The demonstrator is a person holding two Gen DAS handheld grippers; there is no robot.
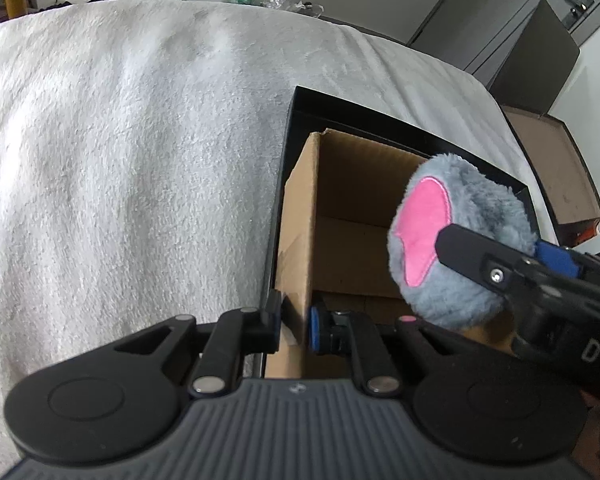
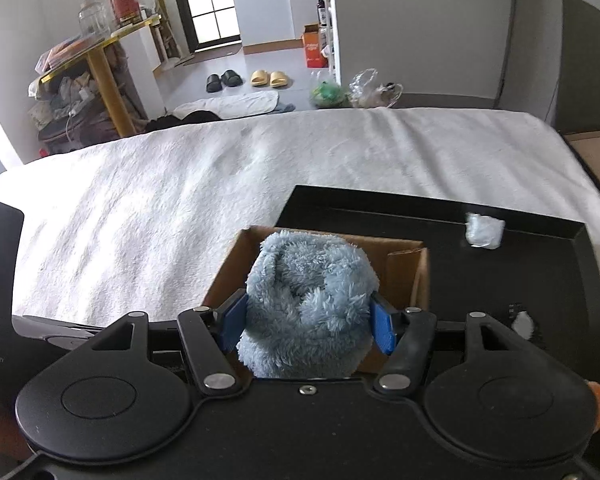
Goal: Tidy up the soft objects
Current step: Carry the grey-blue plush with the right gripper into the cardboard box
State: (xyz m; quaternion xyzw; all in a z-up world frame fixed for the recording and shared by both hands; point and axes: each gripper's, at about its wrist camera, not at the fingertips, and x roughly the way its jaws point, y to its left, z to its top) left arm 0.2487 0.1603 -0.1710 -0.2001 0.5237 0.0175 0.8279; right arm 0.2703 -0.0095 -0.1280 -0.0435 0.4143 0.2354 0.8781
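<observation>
Holding one plush toy (image 2: 308, 304) over one cardboard box (image 2: 400, 276), right tongs (image 2: 306, 322) clamped.

Left hand-held gripper (image 1: 294, 326) clamped narrow; right hand-held gripper (image 2: 306, 322) half-spread, gripping.

My plush toy (image 2: 308, 304) hides most of the cardboard box (image 2: 404, 276) interior. The black tray (image 2: 540, 264) runs off the right edge; the small white lump (image 2: 485, 231) on its rim is too blurred to identify.
</observation>
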